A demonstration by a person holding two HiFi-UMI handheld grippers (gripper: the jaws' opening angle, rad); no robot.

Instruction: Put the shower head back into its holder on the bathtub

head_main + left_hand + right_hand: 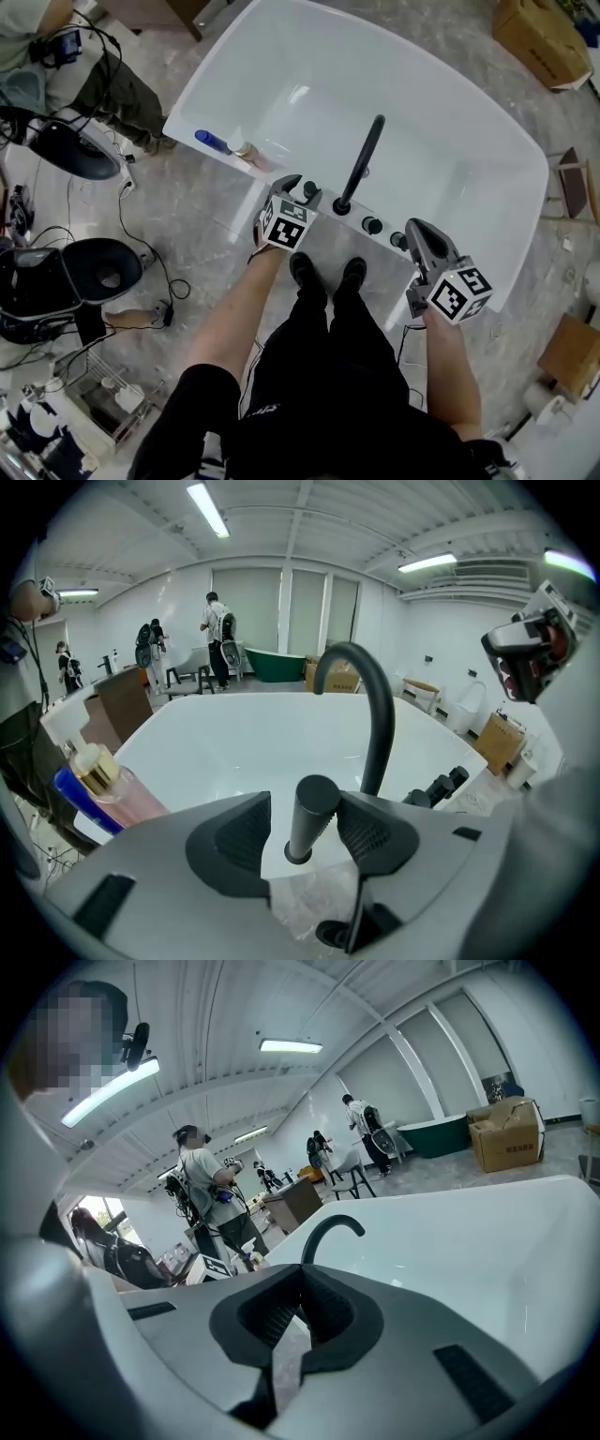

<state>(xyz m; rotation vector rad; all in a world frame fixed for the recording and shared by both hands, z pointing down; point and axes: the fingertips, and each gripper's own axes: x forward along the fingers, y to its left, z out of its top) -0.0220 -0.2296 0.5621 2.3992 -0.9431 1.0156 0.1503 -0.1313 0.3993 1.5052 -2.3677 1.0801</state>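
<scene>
The black handheld shower head (pixel 310 816) stands upright in its holder on the white bathtub's rim (pixel 281 173), just left of the curved black faucet (pixel 362 161) (pixel 373 714). My left gripper (pixel 292 187) (pixel 306 829) is open around the shower head: the left pad stands clear of it and the right pad sits right beside it. From above, the shower head (pixel 309 190) shows as a dark knob at the left fingertips. My right gripper (pixel 418 234) (pixel 300 1283) is shut and empty, hovering over the rim to the right of the two black knobs (pixel 373 225).
A blue bottle (pixel 213 142) and a pink bottle (pixel 246 152) (pixel 117 794) lie on the rim left of my left gripper. A person (pixel 84 66), black chairs (pixel 80 150) and cables are on the floor at left. Cardboard boxes (pixel 542 37) stand beyond the tub.
</scene>
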